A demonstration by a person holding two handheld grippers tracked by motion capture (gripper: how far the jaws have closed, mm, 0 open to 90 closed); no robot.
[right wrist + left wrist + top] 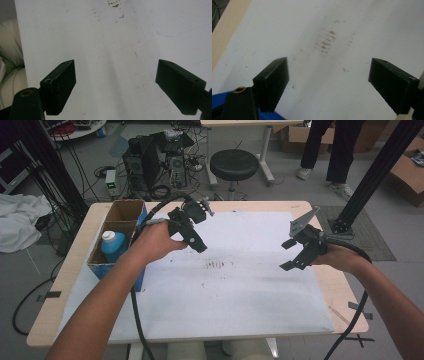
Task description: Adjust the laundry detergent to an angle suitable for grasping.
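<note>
My left gripper [192, 232] hovers over the white sheet [225, 285] left of centre, held in a hand beside the cardboard box. Its jaws stand wide apart with nothing between them [328, 80]; beneath lies the brown smudge [327, 42]. My right gripper [292, 255] hangs over the sheet's right side, jaws also spread and empty [115, 85]. A blue bottle with a white cap [113, 245] stands in the cardboard box [125, 212] at the table's left.
Brown marks [217, 265] stain the middle of the sheet. Beyond the table stand a black stool [234, 164], a computer tower with cables [150, 162] and a person's legs [325, 150]. A black frame post [375, 175] rises at the right.
</note>
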